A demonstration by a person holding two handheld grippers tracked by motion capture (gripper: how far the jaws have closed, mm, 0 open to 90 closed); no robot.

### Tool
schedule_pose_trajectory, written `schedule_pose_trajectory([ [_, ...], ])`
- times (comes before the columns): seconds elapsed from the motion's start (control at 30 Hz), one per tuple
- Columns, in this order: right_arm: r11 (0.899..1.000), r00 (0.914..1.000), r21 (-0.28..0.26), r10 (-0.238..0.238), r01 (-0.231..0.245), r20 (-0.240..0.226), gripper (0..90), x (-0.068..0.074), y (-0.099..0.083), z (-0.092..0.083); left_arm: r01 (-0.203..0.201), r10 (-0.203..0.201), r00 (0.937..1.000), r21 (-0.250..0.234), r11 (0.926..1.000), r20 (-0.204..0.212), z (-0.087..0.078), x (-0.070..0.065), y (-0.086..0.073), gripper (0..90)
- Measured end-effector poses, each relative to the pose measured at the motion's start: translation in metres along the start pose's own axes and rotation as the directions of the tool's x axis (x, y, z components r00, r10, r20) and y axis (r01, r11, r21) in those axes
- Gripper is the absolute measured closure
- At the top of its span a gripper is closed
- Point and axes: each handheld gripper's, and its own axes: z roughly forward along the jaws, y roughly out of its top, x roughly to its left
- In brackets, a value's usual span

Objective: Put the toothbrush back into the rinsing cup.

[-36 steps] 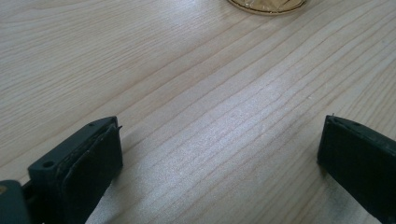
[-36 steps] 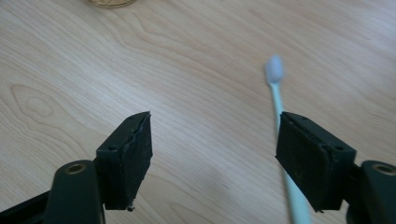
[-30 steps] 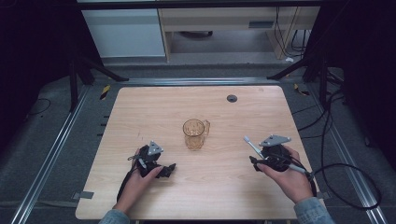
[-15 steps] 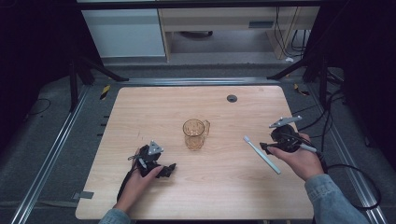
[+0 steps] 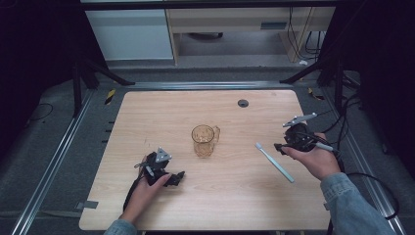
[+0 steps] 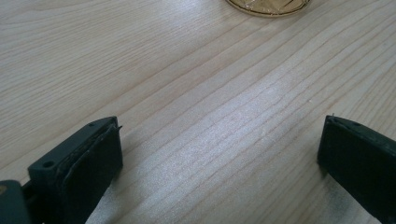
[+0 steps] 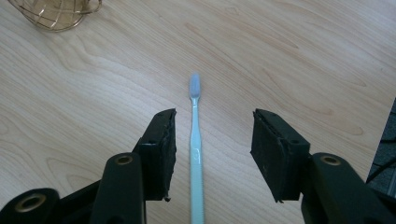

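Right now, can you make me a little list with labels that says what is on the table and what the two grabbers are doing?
table: pale wooden table
middle: amber glass mug with a handle, upright
right of mug: light blue plastic toothbrush, lying flat
right gripper: jaws open, have just been closing, toothbrush between them, not touching it
left gripper: jaws open, nothing between them

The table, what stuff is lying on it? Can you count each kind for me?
Glass mug: 1
Toothbrush: 1
Small dark round thing near the far edge: 1
Total on the table: 3
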Motion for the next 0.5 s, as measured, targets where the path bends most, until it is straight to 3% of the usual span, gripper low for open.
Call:
schedule_pose_trajectory([
  [0.23,1.000,0.9998,0.000,0.019,-0.019,0.000,54.8,-0.008,-0.004,0.002,0.003,-0.003,1.0000,-0.001,1.0000,-0.002,0.000,-0.001,0.000,0.0],
  [0.5,1.000,0.9999,0.018,0.007,-0.006,-0.010,58.5,-0.007,-0.001,0.011,0.003,-0.003,1.0000,-0.001,1.0000,-0.001,0.000,0.000,0.000,0.0],
])
